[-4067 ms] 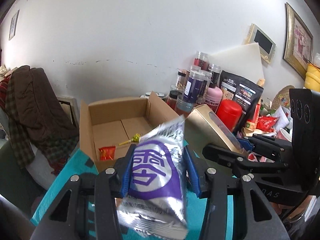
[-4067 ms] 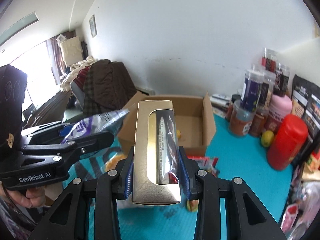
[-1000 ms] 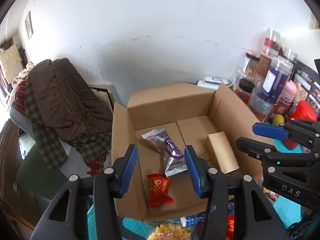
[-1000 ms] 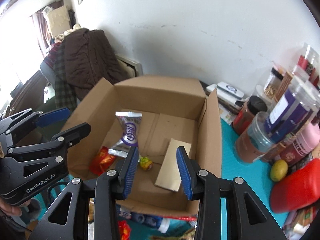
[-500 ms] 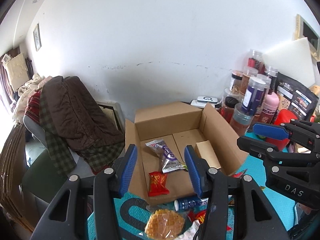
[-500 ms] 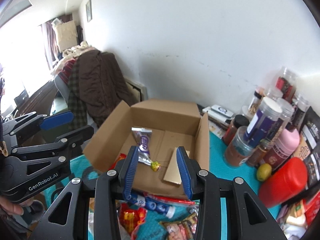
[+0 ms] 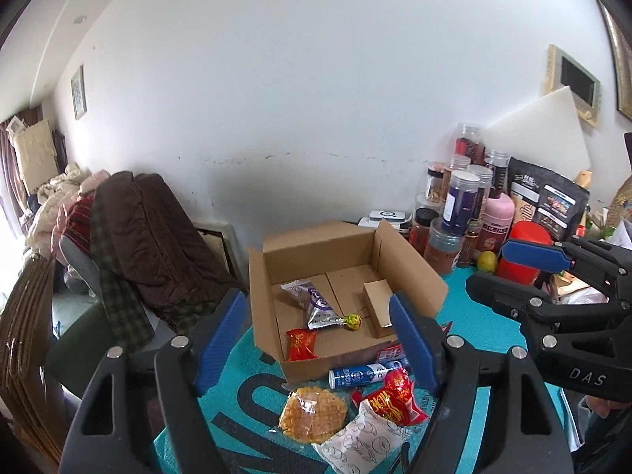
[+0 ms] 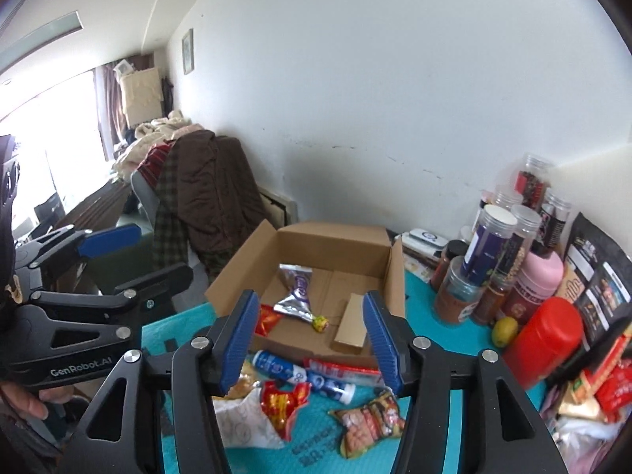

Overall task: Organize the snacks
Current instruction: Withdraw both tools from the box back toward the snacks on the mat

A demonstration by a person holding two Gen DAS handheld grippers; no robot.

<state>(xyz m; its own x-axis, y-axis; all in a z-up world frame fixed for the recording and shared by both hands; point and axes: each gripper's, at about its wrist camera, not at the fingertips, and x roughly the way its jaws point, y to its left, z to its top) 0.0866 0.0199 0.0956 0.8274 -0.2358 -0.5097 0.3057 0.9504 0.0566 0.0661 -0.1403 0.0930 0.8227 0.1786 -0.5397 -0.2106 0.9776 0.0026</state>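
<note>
Both grippers, left and right, have pulled back from the cardboard box, jaws opening on nothing; overlapping loose packets invite a double grab.

Both black plastic grippers with blue ribbed finger pads are held up side by side, tilted downward. The left gripper has its jaws opening, with nothing clamped between the pads. The right gripper is likewise opening its jaws, empty, the narrower of the two. A hand wraps the left gripper's handle from below, its fingers curled round the grip.
</note>
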